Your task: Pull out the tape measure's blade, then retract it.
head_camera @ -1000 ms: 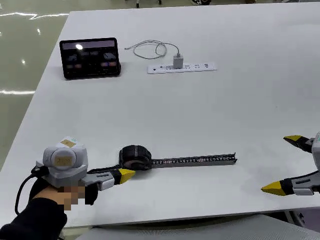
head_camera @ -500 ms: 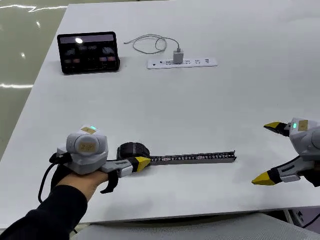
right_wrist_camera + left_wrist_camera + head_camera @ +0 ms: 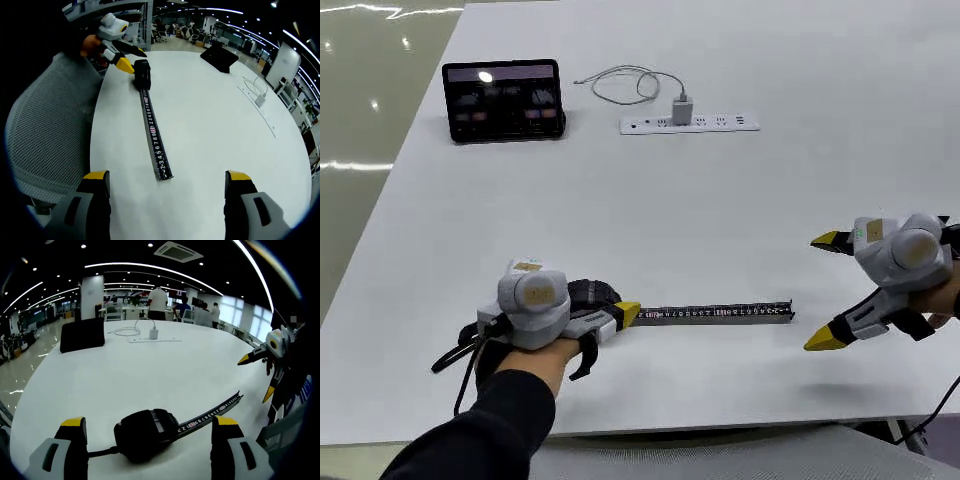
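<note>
Your left gripper (image 3: pixel 148 422), jaws spread, straddles the tape measure case (image 3: pixel 590 295); its blade (image 3: pixel 715 314) lies extended rightward. Right gripper (image 3: pixel 821 291) gapes near the tip. Tablet (image 3: pixel 503 100) and power strip (image 3: pixel 690 123) sit far, well apart.

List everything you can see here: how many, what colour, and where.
Table: one, white, under everything.
Tape measure: one, black, near edge, blade out rightward.
Tablet: one, black, far left.
Power strip: one, white, far centre.
Charger: one, white, plugged into strip, cable coiled behind.
Chair: one, grey mesh, beside near edge.
Left gripper: one, grey, yellow tips, open, jaws flanking the tape measure.
Right gripper: one, grey, yellow tips, open, short of the blade's end.
</note>
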`<state>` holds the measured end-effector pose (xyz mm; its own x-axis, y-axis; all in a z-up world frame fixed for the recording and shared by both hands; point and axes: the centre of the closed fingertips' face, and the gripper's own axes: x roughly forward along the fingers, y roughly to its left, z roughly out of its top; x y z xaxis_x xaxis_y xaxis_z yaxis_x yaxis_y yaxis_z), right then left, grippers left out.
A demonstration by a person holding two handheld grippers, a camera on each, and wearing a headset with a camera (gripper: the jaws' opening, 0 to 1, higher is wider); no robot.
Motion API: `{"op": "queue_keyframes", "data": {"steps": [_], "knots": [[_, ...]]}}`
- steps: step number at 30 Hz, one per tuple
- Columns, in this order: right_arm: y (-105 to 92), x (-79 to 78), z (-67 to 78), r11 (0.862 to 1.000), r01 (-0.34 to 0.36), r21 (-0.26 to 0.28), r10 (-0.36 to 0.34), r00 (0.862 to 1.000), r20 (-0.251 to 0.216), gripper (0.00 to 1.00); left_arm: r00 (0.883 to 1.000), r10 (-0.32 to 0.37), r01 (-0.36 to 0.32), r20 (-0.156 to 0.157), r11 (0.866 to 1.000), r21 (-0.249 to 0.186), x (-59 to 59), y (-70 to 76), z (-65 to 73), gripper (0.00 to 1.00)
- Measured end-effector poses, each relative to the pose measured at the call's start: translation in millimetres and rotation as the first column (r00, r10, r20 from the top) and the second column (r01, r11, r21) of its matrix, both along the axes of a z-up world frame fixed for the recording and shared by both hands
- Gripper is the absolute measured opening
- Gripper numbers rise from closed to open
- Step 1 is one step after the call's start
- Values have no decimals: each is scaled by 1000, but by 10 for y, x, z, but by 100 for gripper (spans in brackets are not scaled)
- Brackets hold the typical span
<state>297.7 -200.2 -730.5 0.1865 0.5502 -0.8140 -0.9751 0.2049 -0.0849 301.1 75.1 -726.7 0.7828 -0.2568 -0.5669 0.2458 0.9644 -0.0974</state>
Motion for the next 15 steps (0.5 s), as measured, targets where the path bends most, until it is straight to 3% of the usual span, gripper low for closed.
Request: {"op": "queue_keyframes", "data": {"steps": [1,3,7,11,15], "knots": [[12,9,-22,1000,-7,-8,7,1000,-7,90,1000,-3,3,0,1000,1,-7,-68,-3,100],[35,14,-51,1000,-18,-16,17,1000,-19,90,999,-11,11,32,1000,19,14,-106,34,100],[101,19,-121,998,-54,-36,52,998,-37,86,999,-27,27,43,1000,12,21,-143,42,100],[103,21,-202,991,-100,-90,97,995,-38,83,999,-41,40,31,999,35,23,-125,-44,100],[95,22,-284,990,-97,-100,92,994,-62,76,998,-44,42,36,998,56,50,-100,-64,100]]}}
